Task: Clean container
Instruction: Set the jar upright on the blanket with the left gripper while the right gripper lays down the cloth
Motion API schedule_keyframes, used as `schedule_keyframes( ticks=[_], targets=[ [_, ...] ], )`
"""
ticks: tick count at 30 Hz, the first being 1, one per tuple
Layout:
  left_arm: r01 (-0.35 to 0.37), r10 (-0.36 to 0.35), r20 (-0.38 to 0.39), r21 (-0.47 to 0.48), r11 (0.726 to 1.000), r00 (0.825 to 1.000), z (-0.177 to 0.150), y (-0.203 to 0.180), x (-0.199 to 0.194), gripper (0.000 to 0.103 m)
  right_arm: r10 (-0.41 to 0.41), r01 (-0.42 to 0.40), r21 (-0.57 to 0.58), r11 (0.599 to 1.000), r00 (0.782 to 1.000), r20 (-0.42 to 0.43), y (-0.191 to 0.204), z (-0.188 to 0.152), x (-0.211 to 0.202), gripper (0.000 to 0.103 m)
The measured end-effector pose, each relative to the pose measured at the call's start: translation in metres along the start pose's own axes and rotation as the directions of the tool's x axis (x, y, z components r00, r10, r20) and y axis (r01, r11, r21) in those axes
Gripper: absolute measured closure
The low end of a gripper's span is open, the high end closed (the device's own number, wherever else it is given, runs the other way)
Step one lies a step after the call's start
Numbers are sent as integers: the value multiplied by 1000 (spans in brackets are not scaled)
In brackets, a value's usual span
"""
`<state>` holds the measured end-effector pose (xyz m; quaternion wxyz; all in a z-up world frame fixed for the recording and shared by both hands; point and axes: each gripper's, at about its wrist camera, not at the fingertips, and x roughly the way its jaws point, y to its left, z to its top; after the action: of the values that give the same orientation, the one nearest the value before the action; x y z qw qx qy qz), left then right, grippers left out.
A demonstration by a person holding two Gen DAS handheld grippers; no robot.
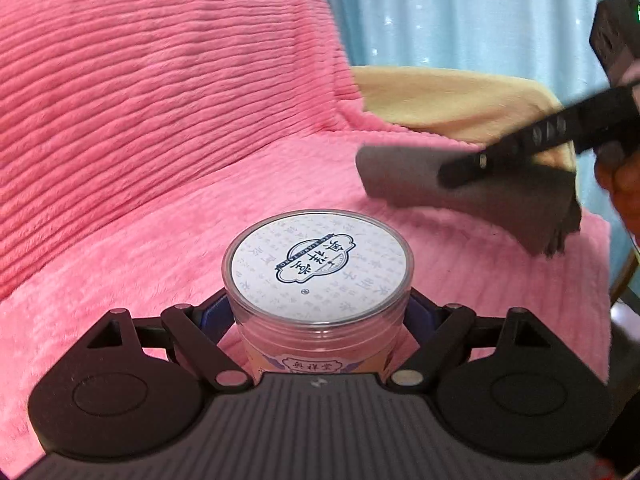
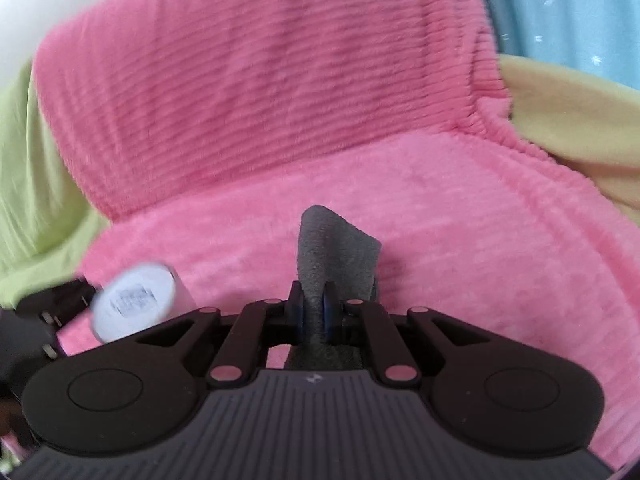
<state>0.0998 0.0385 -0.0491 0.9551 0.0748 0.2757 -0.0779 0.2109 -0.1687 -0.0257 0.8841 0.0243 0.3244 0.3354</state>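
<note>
My left gripper (image 1: 318, 312) is shut on a clear round container (image 1: 318, 280) with a white printed lid, held above the pink blanket. The container also shows blurred at the lower left of the right wrist view (image 2: 136, 306). My right gripper (image 2: 314, 312) is shut on a grey cloth (image 2: 334, 252) that sticks up between its fingers. In the left wrist view the right gripper (image 1: 460, 174) holds the grey cloth (image 1: 512, 204) to the right of and beyond the container, apart from it.
A pink ribbed blanket (image 1: 160, 120) covers the seat and backrest. A yellow cloth (image 1: 448, 100) lies behind on the right, a green cloth (image 2: 24, 184) on the left. A light blue curtain (image 1: 460, 8) hangs behind.
</note>
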Motion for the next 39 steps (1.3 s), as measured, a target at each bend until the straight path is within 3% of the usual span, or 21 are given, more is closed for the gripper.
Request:
schedule_keyframes(
  ticks=[8, 13, 20, 25, 29, 32, 36, 38, 39],
  targets=[
    [-10, 10, -3, -15, 1000, 1000, -1, 1, 0, 15, 4, -30, -237, 971, 994, -111, 30, -29, 31, 94],
    [-25, 25, -15, -12, 1000, 1000, 1, -2, 1, 10, -46, 17, -288, 957, 994, -94, 40, -30, 24, 94],
    [-33, 32, -36, -24, 999, 999, 1, -4, -8, 3, -123, 63, -471, 880, 988, -98, 59, -30, 14, 94],
    [-29, 28, -52, -25, 999, 998, -3, -9, -18, 3, -147, 61, -501, 863, 980, -135, 66, -39, 13, 93],
    [-32, 31, -55, -18, 999, 998, -6, -11, -26, 3, -193, 92, -573, 815, 974, -118, 76, -46, 10, 93],
    [-36, 35, -55, -18, 999, 998, -8, -10, -29, 3, -209, 101, -651, 752, 974, -92, 79, -44, 9, 95],
    [-45, 44, -51, -30, 999, 998, -9, -6, -30, 3, -237, 141, -843, 519, 971, 17, 87, -52, 5, 95],
    [-46, 44, -51, -40, 998, 998, -10, -4, -28, 3, -238, 142, -883, 447, 971, 35, 86, -61, 6, 94],
    [-46, 44, -51, -45, 998, 998, -11, -3, -27, 3, -233, 130, -886, 444, 972, 25, 84, -64, 7, 94]
  ],
)
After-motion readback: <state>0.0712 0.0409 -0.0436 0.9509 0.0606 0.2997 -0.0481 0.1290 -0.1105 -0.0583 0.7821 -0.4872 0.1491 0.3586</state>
